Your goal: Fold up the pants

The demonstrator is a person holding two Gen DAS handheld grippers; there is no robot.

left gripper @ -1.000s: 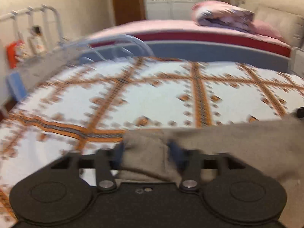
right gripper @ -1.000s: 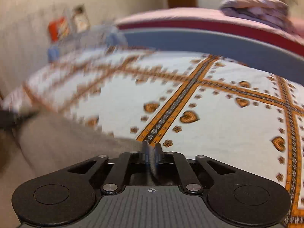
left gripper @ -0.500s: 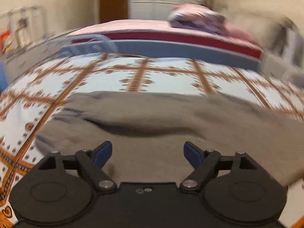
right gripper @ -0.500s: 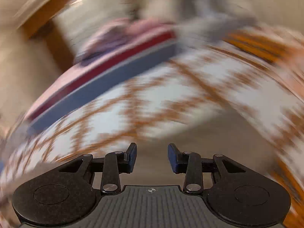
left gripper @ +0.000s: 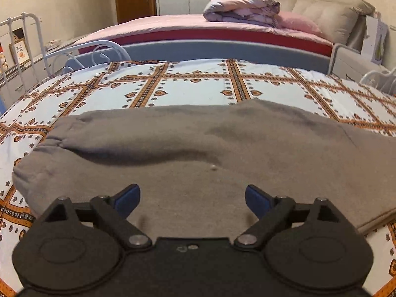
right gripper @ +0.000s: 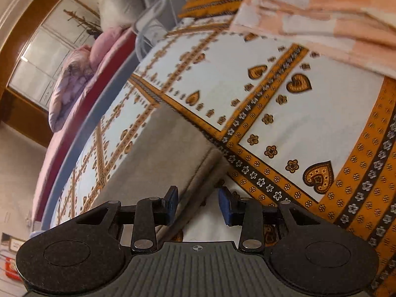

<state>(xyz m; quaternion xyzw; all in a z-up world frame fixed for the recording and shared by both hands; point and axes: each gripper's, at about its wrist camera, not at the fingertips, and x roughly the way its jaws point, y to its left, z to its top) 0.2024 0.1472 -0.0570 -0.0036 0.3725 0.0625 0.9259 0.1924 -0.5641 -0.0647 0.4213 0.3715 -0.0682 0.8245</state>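
Note:
Grey-brown pants [left gripper: 198, 153] lie folded lengthwise across the patterned bedspread [left gripper: 198, 86], legs stacked, cuffs at the left. My left gripper [left gripper: 192, 200] is open and empty, its blue pads just above the near part of the fabric. In the tilted right wrist view the waist end of the pants [right gripper: 158, 153] lies on the bedspread [right gripper: 284, 113]. My right gripper [right gripper: 198, 204] is open and empty, its jaws on either side of the fabric's corner edge without closing on it.
A white metal bed rail [left gripper: 22, 47] stands at the left. A second bed with pink sheets and a folded quilt [left gripper: 242, 7] lies beyond. A peach checked blanket [right gripper: 321, 14] lies on the bedspread near the right gripper.
Both grippers have let go of the pants and opened. The left one pulled back over the laid-down fabric. The right one swung and rolled to the waist end.

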